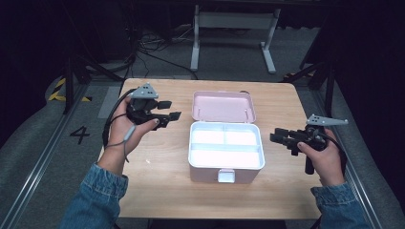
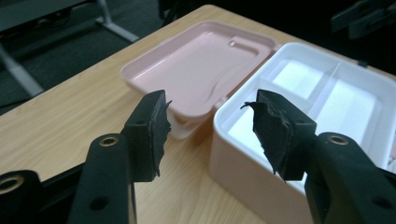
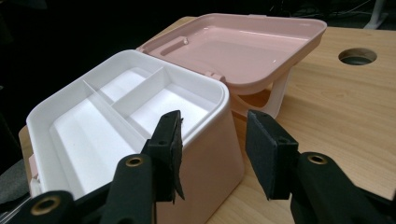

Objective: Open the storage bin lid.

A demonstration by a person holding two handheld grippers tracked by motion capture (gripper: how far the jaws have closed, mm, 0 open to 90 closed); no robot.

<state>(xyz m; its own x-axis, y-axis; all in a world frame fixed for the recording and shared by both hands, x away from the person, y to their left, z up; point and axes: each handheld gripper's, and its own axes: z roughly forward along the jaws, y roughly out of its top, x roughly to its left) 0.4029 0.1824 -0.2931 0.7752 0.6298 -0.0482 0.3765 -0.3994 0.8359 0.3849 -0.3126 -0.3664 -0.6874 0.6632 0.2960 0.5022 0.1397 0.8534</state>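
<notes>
- Pink box (image 1: 225,164) sits open at the middle of the wooden counter (image 1: 157,181), between the two grippers and touched by neither.
- Its lid (image 1: 223,106) is swung back toward the far edge of the counter; the front latch tab (image 1: 226,176) faces the person, so the box opens away from them, and its long axis runs left to right across the counter.
- High view shows a white tray (image 1: 226,145) in the base, split into two smaller far compartments and one long near compartment.
- Right gripper view adds what the high view hides: the lid (image 3: 247,46) stands raised off the counter, resting on its pale handle (image 3: 275,95), and a round hole (image 3: 357,56) is cut in the counter beyond it.
- Left gripper view shows the lid's smooth pink inner face (image 2: 196,70) and the box's near white corner (image 2: 233,135).
- Left gripper (image 1: 168,110) hovers left of the lid, jaws spread, grasping nothing.
- Right gripper (image 1: 278,135) hovers right of the base, jaws apart, likewise released.
</notes>
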